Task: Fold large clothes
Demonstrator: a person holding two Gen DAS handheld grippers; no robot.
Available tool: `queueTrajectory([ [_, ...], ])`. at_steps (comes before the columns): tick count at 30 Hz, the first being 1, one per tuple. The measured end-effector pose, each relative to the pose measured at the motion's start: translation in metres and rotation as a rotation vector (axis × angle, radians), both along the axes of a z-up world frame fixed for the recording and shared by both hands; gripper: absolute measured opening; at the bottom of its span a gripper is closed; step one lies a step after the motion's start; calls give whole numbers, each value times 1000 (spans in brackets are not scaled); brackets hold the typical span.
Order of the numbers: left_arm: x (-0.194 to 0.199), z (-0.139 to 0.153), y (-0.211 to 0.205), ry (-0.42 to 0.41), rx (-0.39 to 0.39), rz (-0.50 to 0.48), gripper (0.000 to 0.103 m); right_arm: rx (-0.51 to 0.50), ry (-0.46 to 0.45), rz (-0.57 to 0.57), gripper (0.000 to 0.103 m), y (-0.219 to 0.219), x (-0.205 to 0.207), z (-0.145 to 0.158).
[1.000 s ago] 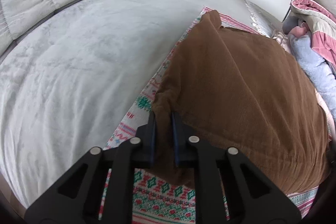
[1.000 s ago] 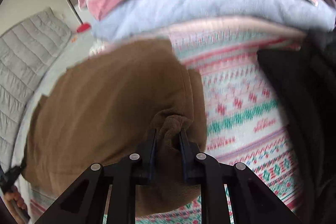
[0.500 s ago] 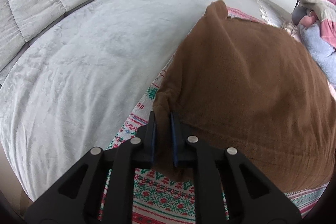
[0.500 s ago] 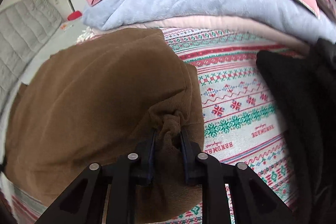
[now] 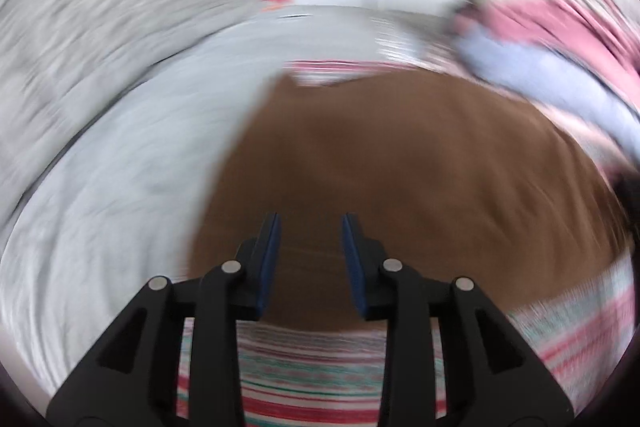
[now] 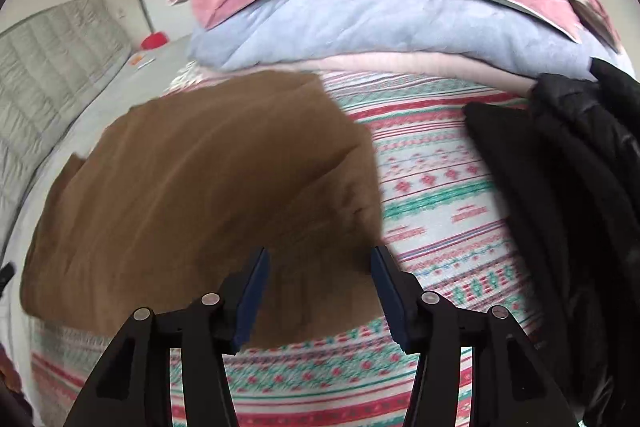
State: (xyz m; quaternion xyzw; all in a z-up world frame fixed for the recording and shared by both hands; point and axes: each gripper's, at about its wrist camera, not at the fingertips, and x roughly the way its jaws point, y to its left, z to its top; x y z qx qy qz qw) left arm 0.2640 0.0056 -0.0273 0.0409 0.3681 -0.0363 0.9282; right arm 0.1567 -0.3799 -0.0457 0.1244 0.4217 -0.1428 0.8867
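A brown garment [image 5: 420,167] [image 6: 200,179] lies folded flat on a patterned red, green and white blanket [image 6: 440,195] [image 5: 320,371]. My left gripper [image 5: 310,223] hangs over the garment's near edge; its jaws are opening and no cloth is between the pads. The left wrist view is blurred by motion. My right gripper [image 6: 318,255] hovers over the garment's near right corner, its jaws opening wide, the cloth lying loose below them and not pinched.
A stack of pink, light blue and pale pink bedding [image 6: 392,7] [image 5: 552,59] rises behind the garment. A black jacket [image 6: 572,195] lies at the right. Grey bed cover [image 5: 100,187] and a quilted headboard [image 6: 52,59] are on the left, with a red object [image 6: 154,39] far back.
Both grippers have let go of the brown garment's corners and their jaws have spread apart. The left gripper has swung to the right and rolled; the garment now lies flat.
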Motion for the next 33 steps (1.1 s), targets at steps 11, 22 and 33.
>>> queueTrajectory([
  [11,9,-66,-125,140,92,-324,34,-86,93,70,57,31,15,-21],
  [22,2,-23,-135,50,116,-357,34,-103,20,48,57,32,11,-9],
  [33,52,-63,-166,244,21,-326,37,-256,-17,41,61,49,16,0],
])
